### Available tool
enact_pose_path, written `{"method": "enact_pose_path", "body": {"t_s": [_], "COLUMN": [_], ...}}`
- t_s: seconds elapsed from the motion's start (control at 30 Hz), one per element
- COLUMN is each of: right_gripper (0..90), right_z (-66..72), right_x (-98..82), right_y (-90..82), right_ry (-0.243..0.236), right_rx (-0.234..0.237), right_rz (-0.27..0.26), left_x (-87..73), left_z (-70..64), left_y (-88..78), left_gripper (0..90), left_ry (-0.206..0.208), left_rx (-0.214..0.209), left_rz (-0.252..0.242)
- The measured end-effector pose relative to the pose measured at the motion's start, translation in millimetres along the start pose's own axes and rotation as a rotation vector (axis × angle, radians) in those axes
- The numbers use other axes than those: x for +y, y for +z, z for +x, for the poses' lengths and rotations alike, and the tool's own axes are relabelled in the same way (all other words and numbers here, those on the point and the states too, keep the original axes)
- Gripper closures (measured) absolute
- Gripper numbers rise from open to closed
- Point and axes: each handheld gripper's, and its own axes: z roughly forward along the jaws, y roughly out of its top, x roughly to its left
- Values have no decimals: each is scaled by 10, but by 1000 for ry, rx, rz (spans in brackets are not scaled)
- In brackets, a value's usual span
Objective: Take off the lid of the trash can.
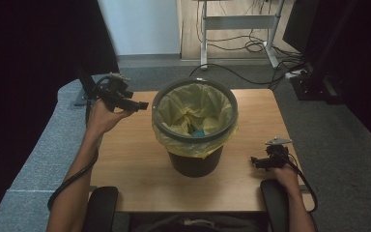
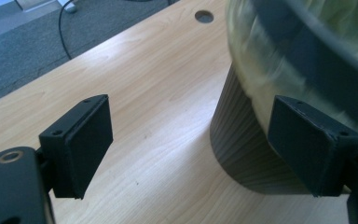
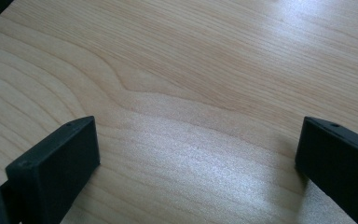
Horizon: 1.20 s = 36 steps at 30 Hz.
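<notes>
High view: a black waste bin point(image 1: 195, 162) stands near the middle of the wooden bench point(image 1: 135, 169). A yellow bag point(image 1: 193, 104) lines the bin and folds out over its rim. Something blue point(image 1: 198, 132) lies at the bottom of the bag; what it is cannot be made out. The left tool point(image 1: 144, 105) is held up in the person's left hand point(image 1: 101, 117), just left of the bin's rim and about level with it, tips pointing at the bin. It does not touch the bin. The right tool point(image 1: 254, 161) sits low at the bench, right of the bin and well apart from it, tips pointing toward the bin, held in the right hand point(image 1: 286, 174). A cable point(image 1: 72, 179) trails from the left tool down along the forearm.

Left gripper view: the left tool point(image 2: 191, 140) has its jaws spread, nothing between them. Bare bench point(image 2: 158, 102) shows in the gap. The bin's ribbed dark wall point(image 2: 235, 140) and bag overhang point(image 2: 256, 70) stand by the right-hand jaw; contact cannot be told. A round hole point(image 2: 204, 17) in the bench lies beyond the bin.

Right gripper view: the right tool point(image 3: 198, 158) has its jaws spread wide, empty, over bare bench wood point(image 3: 191, 70).
</notes>
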Motion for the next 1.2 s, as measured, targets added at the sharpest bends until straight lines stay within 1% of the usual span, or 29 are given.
{"method": "enact_pose_path", "body": {"t_s": [0.1,0.23,0.3,0.33,0.37,0.53,0.63,0.7,0.77,0.9,0.93,1.0,1.03,1.07,1.1,1.13,1.17,1.2], "right_gripper": [0,0,0,0,0,0,0,0,0,0,0,0,0,0,0,0,0,0], "right_z": [1,2,2,2,2,3,3,4,4,5,5,6,6,6,6,6,6,7], "right_x": [0,-1,0,0,0,0,0,0,0,0,0,0,0,0,0,0,-1,-1], "right_y": [0,2,2,2,2,2,2,2,2,2,2,2,2,2,2,2,2,2], "right_ry": [-1,-1,-1,-1,-1,-2,-2,-3,-5,-6,-6,-6,-6,-6,-6,-6,-7,-7], "right_rx": [1,1,1,2,2,2,3,4,5,6,6,7,7,7,7,7,7,8], "right_rz": [0,-2,-2,-2,-2,-2,-2,-2,-2,-2,-2,-2,-2,-2,-2,-2,-2,-2], "left_x": [110,247,314,347,381,540,618,659,689,736,748,770,782,793,803,814,825,834], "left_z": [-22,-55,-78,-90,-102,-171,-211,-234,-254,-284,-301,-339,-353,-366,-384,-397,-402,-410], "left_y": [-28,-51,-54,-50,-42,56,149,215,276,365,381,398,398,398,398,401,406,408], "left_gripper": [143,171,188,211,211,238,293,320,361,463,484,554,598,657,721,743,755,763], "left_ry": [7,6,9,11,12,24,33,43,52,66,75,89,89,84,80,71,60,51], "left_rx": [7,-5,-5,-6,-7,-17,-22,-20,-17,-31,-25,-24,-26,-38,-38,-28,-27,-21], "left_rz": [6,-5,-9,-10,-9,5,27,52,71,104,115,124,129,131,131,139,149,148]}}
